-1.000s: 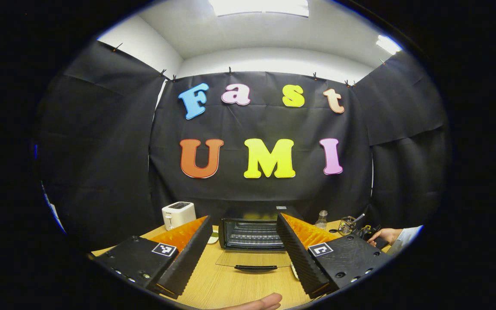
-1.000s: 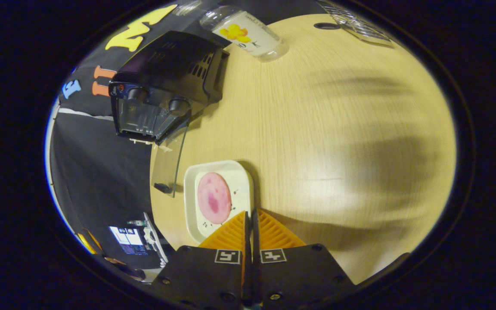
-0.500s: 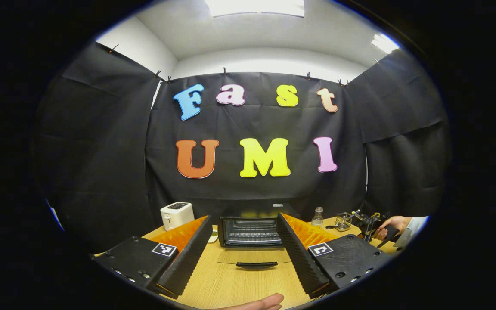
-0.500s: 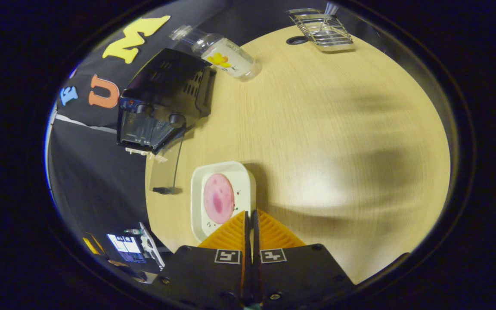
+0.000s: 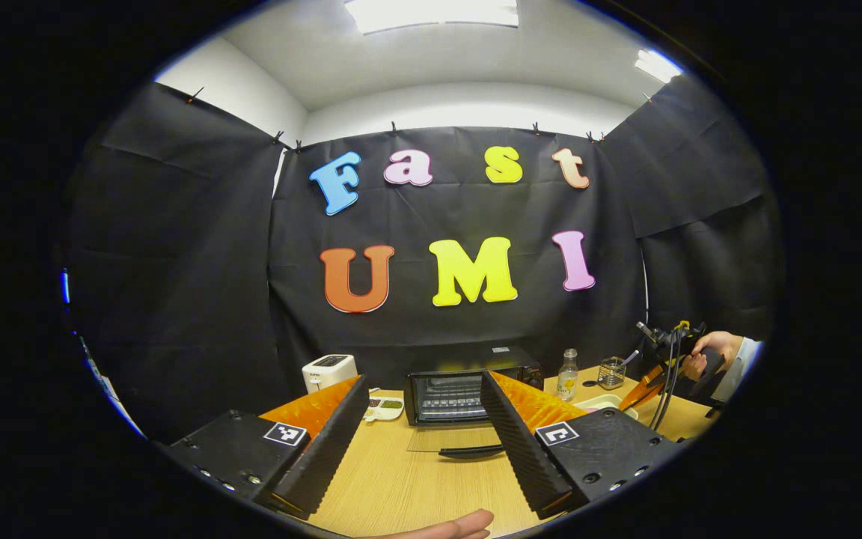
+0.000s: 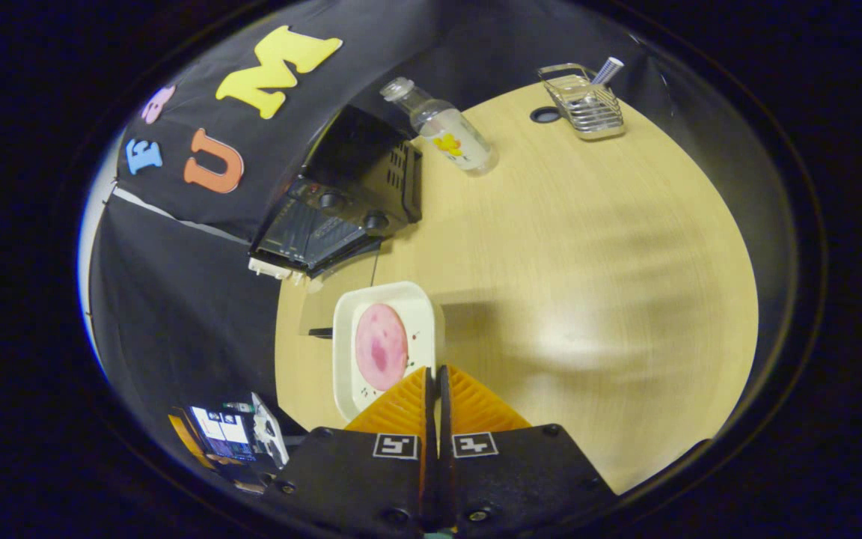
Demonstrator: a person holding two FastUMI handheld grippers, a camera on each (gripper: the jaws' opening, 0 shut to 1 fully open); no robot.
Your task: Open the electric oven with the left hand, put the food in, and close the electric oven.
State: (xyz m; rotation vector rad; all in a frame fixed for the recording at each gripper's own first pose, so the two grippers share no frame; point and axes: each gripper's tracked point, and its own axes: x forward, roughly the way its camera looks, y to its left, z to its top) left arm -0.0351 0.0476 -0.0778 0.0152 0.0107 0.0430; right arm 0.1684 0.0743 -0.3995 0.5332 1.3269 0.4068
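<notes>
- Two claws differ: left claw [image 5: 423, 419] gapes wide and empty; right claw [image 6: 435, 389] pinches the white square plate [image 6: 349, 329] of pink ham [image 6: 381, 346].
- Next, judging by the black electric oven's [image 5: 468, 382] lowered glass door [image 5: 450, 442], carry plate leftward inside.

The right gripper [image 6: 435, 368], pinching the white plate [image 6: 347, 352] rim, has risen off the table [image 6: 588, 262]. The left gripper [image 5: 423, 389] has withdrawn from the oven [image 5: 468, 385].

Bright white ceiling light panels [image 5: 431, 13] overhead, soft shadows smeared on pale wooden table [image 6: 588, 262], heavy fisheye bending at edges.
</notes>
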